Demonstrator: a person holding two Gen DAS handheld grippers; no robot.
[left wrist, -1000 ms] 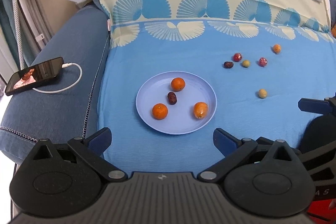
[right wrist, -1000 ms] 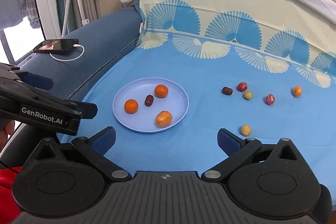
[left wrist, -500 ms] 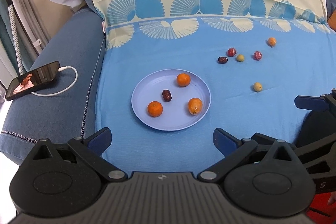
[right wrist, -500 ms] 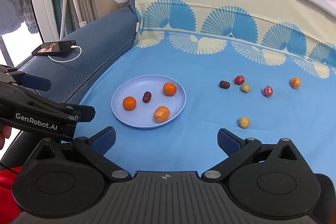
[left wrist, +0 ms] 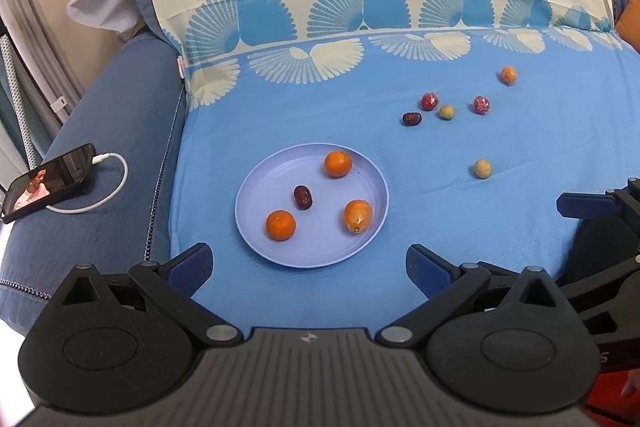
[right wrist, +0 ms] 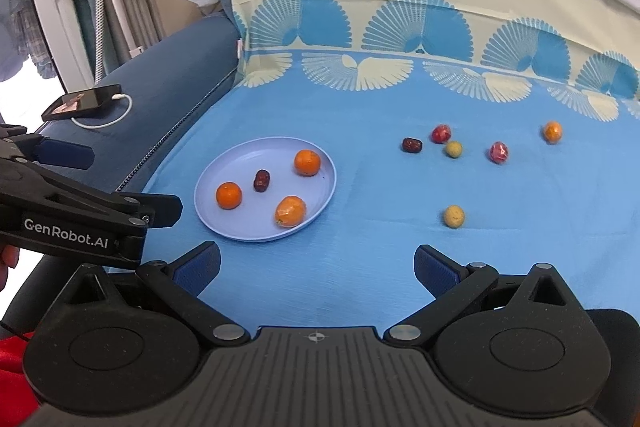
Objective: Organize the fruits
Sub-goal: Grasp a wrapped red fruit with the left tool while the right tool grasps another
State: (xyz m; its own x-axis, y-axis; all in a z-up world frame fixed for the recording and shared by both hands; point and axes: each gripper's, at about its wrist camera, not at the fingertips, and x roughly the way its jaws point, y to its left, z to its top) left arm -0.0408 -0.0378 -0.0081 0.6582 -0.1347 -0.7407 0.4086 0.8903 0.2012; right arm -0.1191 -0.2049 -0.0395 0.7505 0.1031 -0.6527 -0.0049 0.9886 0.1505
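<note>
plate (left wrist: pixel 248 187): left, holds four fruits | loose fruits (left wrist: pixel 447 112): right, behind plate

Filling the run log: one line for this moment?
left gripper: open, empty | right gripper: open, empty | plate: four fruits | sheet: six loose fruits

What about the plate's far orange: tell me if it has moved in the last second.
Yes. The far orange rolled right, away from the date on the plate, toward the rim.
</note>
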